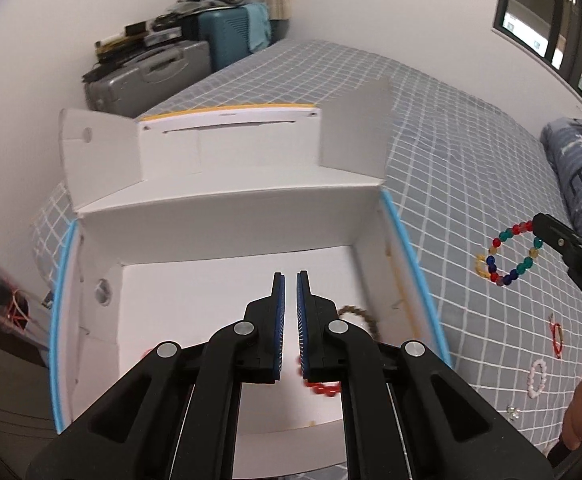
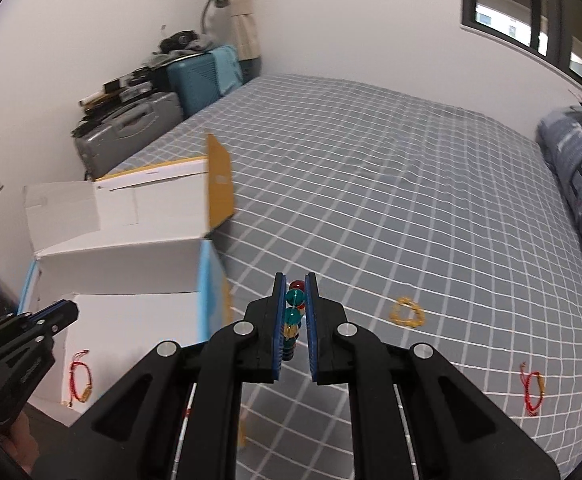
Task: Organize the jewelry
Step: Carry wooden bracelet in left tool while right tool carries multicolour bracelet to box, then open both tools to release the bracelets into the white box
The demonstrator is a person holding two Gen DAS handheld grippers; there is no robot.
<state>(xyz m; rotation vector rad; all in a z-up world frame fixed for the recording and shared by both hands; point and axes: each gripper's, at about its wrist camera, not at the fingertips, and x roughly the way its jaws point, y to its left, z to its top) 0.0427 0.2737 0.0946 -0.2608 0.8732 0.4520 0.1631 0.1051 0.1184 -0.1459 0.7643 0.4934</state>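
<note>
While the right gripper (image 2: 295,300) has its blue ribbed jaws clenched on a multicoloured bracelet of glossy round translucent beads (image 1: 511,254), teal, red, amber and dark blue, the loop hangs off those jaws above the grey bed sheet with a white grid pattern (image 2: 411,200), just right of the open white cardboard box with a blue edge (image 1: 231,216). From the right wrist only a short stack of its beads shows between the pads; the rest of the loop is hidden behind the black linkage. The left gripper (image 1: 290,280) hovers over the box's smooth white floor, its jaws nearly together with a narrow gap and nothing between them. Inside the box, a brown beaded bracelet (image 1: 365,318) and a red beaded bracelet (image 1: 323,388) are partly covered by the left gripper's fingers, blurred and hard to make out. On the sheet lie a small yellow beaded bracelet (image 2: 407,314), a thin red cord bracelet with a gold charm (image 2: 534,390), a pale pink beaded bracelet (image 1: 537,378) and a tiny silvery piece (image 1: 513,412) too small to identify.
</note>
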